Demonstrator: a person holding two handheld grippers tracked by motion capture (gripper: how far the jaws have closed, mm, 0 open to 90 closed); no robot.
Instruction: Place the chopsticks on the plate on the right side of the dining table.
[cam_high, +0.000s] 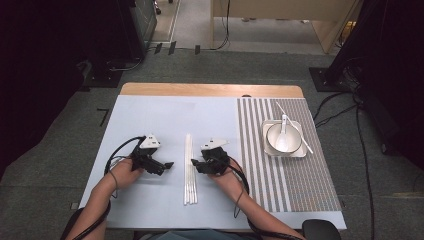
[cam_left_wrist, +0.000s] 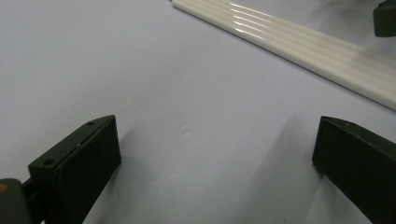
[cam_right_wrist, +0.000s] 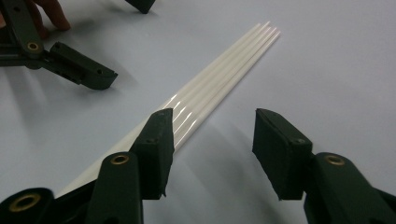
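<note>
- We see a bundle of white sticks (cam_high: 190, 170) lying side by side on the pale blue mat (cam_high: 165, 115), just below centre of the high view, running top to bottom.
- Left gripper (cam_high: 169, 164) sits left of the sticks, near but not touching; jaws spread wide w/ nothing between them. In its own view we see bare mat between the jaws, sticks (cam_left_wrist: 299, 44) crossing the upper right.
- Right gripper (cam_high: 195, 163) is just right of the sticks, tips close to them. Jaws apart, empty. In the right gripper view the sticks (cam_right_wrist: 219, 79) run from lower left to upper centre, passing behind one jaw; we can't tell if it touches them.
- Left gripper (cam_right_wrist: 130, 37) also shows at upper left of that view, jaws spread.
- Striped mat (cam_high: 260, 160) covers the right part of the table; a white square plate (cam_high: 267, 150) rests on it w/ a bowl (cam_high: 274, 132) and spoon (cam_high: 283, 131) in it.
- A thin white stick (cam_high: 300, 132) lies diagonally across the plate.
</note>
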